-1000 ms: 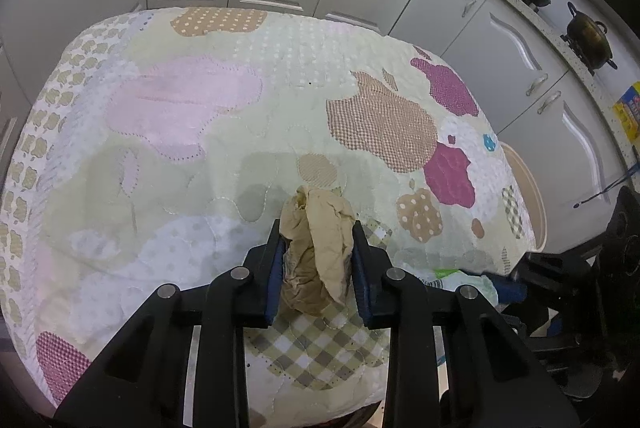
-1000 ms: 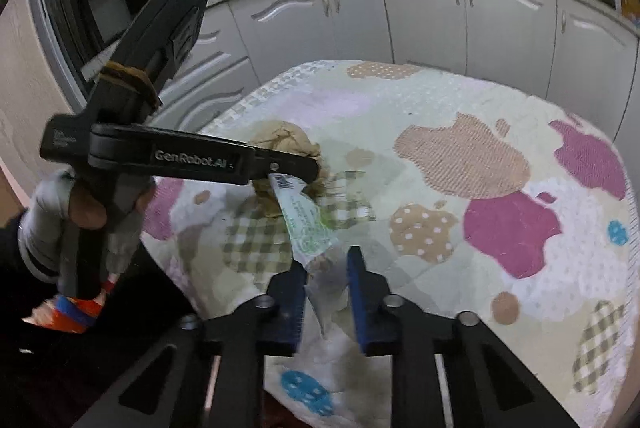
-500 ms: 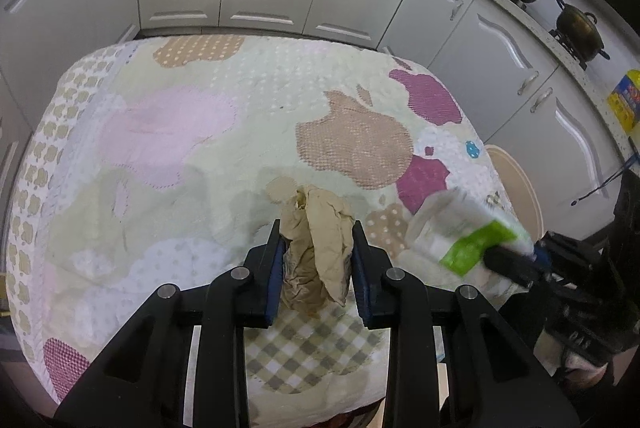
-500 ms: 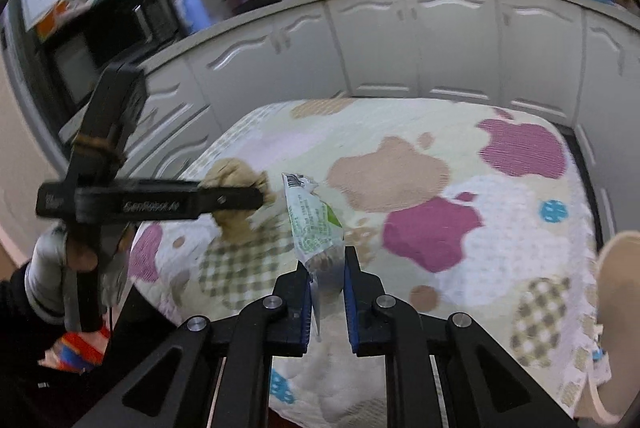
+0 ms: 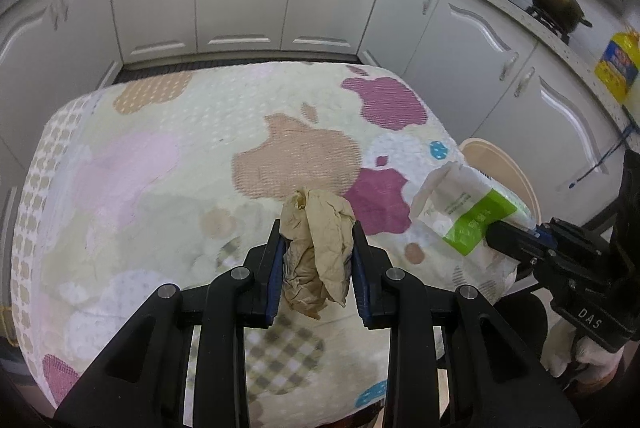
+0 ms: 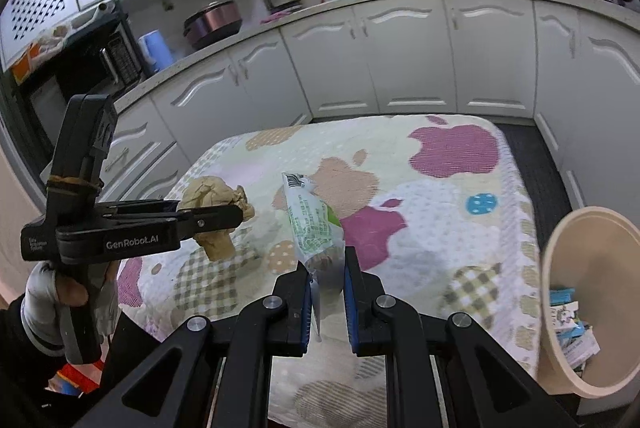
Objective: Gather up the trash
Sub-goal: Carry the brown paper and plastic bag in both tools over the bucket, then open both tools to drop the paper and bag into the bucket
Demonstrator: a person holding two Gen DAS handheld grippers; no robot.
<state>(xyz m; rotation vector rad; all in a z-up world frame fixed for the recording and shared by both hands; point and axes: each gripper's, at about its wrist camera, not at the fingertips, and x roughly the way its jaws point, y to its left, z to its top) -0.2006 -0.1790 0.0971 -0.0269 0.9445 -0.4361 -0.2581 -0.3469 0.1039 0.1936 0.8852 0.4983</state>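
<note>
Above the patchwork-covered table [image 5: 168, 163], the left gripper [image 5: 316, 260] pinches a crumpled brown paper wad [image 5: 316, 248] while the right gripper [image 6: 327, 292] clamps a green-and-white wrapper [image 6: 314, 224], the beige bin [image 6: 560, 292] at its three o'clock.

Surface: a table [image 5: 132, 155] draped to its edges in a quilted cloth [image 6: 460, 228].
Pattern: pastel apple shapes in purple, tan, pink; checked patches.
On it: only the cloth visible.
</note>
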